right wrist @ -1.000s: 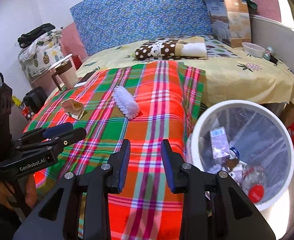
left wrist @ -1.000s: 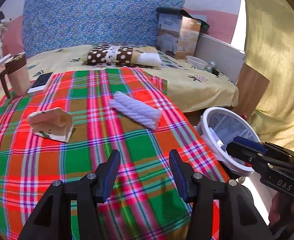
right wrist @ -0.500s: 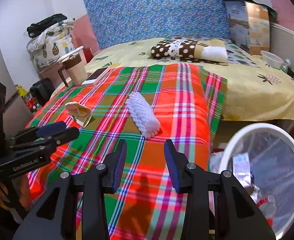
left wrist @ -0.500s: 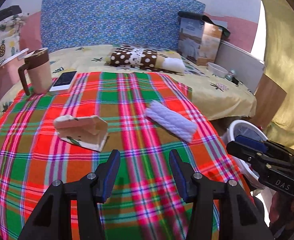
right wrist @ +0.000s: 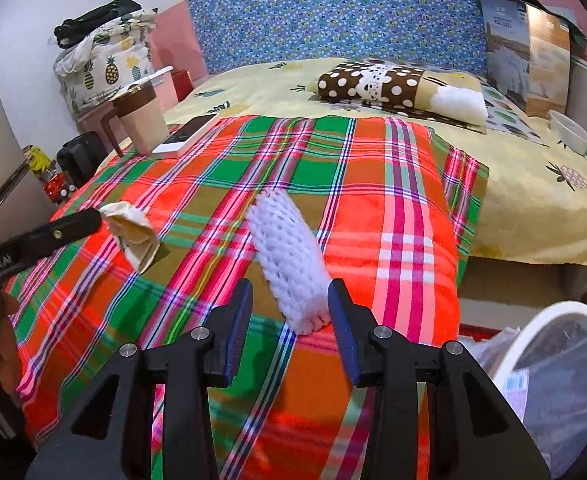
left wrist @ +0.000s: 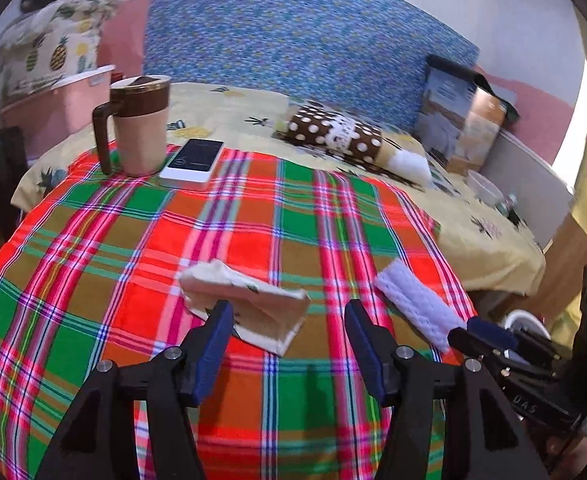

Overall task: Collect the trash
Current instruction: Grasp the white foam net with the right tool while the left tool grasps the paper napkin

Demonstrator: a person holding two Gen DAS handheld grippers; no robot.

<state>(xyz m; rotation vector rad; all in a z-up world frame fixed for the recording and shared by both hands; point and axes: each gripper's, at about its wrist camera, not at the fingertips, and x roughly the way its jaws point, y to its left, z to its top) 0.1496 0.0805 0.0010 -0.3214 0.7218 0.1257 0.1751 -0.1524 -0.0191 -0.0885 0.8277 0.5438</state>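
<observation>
The carton (left wrist: 249,306) lies just ahead of my left gripper (left wrist: 287,328); the foam net (right wrist: 287,258) reaches between my right gripper (right wrist: 289,312) tips. Both gape wide, holding nothing.

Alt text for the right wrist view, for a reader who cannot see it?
The open right gripper frames the near end of a white foam net sleeve on a plaid blanket. Left, the other gripper nears a crumpled carton; a white bin sits lower right.

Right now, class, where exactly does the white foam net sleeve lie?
The white foam net sleeve lies on the plaid blanket, directly ahead of the open right gripper, right of the crumpled paper carton.
</observation>
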